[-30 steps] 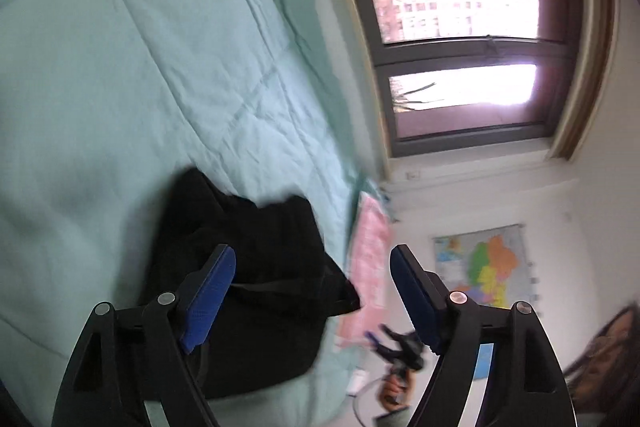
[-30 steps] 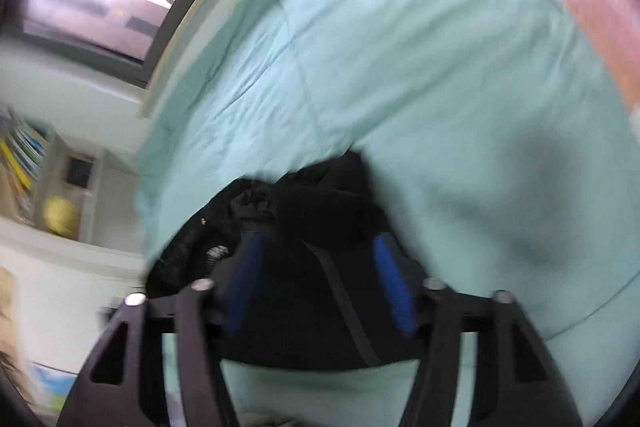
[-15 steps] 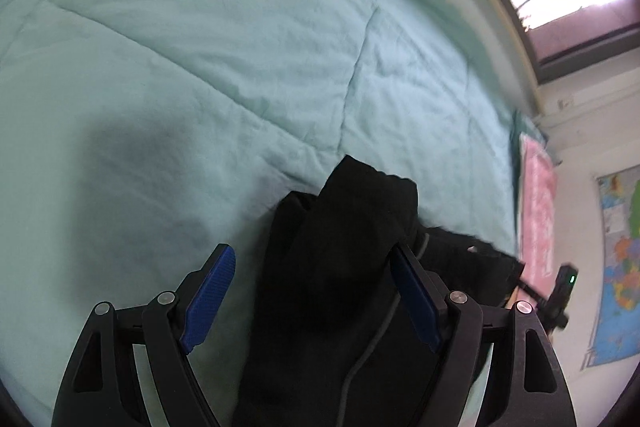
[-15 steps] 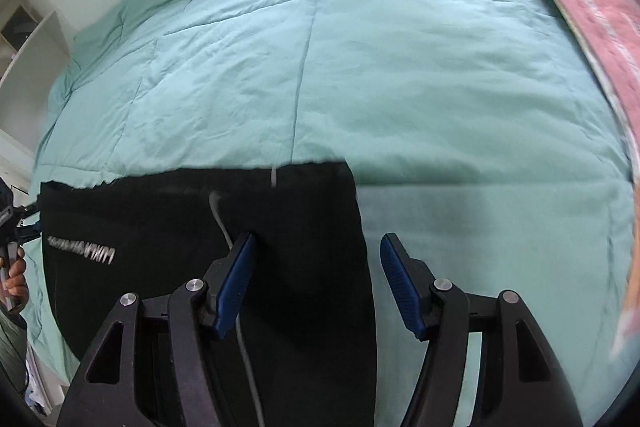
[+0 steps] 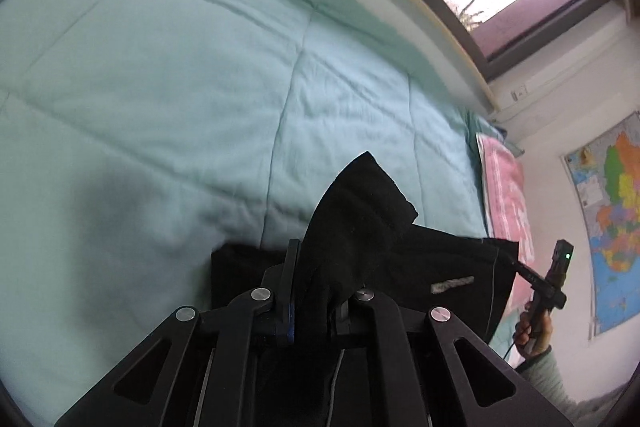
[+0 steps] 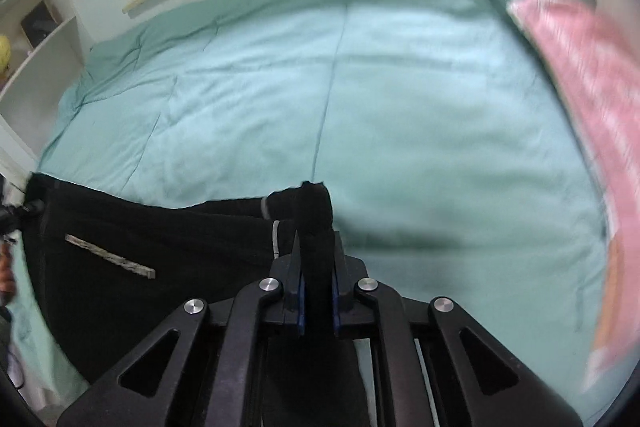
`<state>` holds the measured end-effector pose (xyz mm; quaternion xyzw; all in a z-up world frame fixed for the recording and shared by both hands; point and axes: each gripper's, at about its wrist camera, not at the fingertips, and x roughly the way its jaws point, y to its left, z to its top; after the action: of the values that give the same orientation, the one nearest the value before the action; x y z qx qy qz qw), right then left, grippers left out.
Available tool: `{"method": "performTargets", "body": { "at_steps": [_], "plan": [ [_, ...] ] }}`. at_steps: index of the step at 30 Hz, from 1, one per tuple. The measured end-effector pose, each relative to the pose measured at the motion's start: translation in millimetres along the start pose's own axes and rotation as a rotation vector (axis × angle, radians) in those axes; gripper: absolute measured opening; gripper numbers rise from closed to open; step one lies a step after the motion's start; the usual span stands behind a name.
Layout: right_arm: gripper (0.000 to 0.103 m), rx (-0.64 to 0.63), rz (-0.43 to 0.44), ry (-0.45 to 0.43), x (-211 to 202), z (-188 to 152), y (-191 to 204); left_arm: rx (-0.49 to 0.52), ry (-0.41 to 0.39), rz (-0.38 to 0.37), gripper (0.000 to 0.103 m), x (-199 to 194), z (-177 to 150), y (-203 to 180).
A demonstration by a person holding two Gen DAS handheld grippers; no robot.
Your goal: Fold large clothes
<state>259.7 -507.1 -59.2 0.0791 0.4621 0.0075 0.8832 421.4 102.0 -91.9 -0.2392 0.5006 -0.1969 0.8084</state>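
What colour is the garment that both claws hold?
Black garment, with a small pale strip on it; the right wrist view shows it best.

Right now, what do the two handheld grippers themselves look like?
Both match: the left gripper and right gripper have matte black linkage arms with triangular cut-outs, round silver pivot pins, and blue pads lining the fingers. No markings or cables on them are visible. The holder's sleeve looks pale grey-green.

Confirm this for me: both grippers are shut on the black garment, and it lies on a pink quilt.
Not quite. Both the left gripper and the right gripper are shut on the black garment, but the quilt under it is light green, not pink, as the right wrist view shows. The only pink thing is a pink cloth at the bed's edge.
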Motion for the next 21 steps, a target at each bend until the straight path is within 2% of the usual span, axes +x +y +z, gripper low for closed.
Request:
{"method": "performTargets", "body": {
  "at_steps": [2,5,8,10,13,14,16,17,18,20,21],
  "plan": [
    [0.010,0.004,-0.024,0.013,18.0,12.2,-1.0,-0.036,0.043,0.059,0.011,27.0,5.6,14.2],
    [0.010,0.055,-0.047,0.152,86.1,5.3,-9.1,-0.134,0.166,0.176,0.011,83.4,-4.8,50.6],
    [0.013,0.078,-0.072,0.266,141.7,-19.3,-10.6,-0.196,0.212,0.203,0.015,122.2,-20.1,75.0],
    [0.016,0.090,-0.102,0.297,162.5,-30.3,-6.5,-0.255,0.211,0.181,0.016,125.8,-17.8,82.2],
    [0.029,0.064,-0.163,0.296,156.0,-24.1,-0.2,-0.222,0.216,0.147,0.020,110.7,-7.1,79.0],
    [0.029,0.073,-0.145,0.287,148.0,-21.5,-1.1,-0.215,0.214,0.137,0.023,102.4,-4.0,78.5],
    [0.030,0.093,-0.097,0.237,120.4,-16.7,-3.9,-0.224,0.181,0.111,0.037,72.2,2.9,79.0],
    [0.038,0.090,-0.079,0.193,97.8,-14.7,-3.6,-0.221,0.161,0.103,0.054,58.0,4.8,78.1],
    [0.046,0.082,-0.061,0.152,74.7,-14.2,-0.2,-0.210,0.128,0.116,0.059,39.2,6.5,77.2],
    [0.080,0.071,-0.026,0.092,36.3,-16.3,9.6,-0.155,0.073,0.187,0.059,6.0,4.4,64.7],
    [0.084,0.063,-0.009,0.071,23.0,-18.9,14.2,-0.127,0.055,0.196,0.059,-4.9,1.4,56.6]
  ]
}}
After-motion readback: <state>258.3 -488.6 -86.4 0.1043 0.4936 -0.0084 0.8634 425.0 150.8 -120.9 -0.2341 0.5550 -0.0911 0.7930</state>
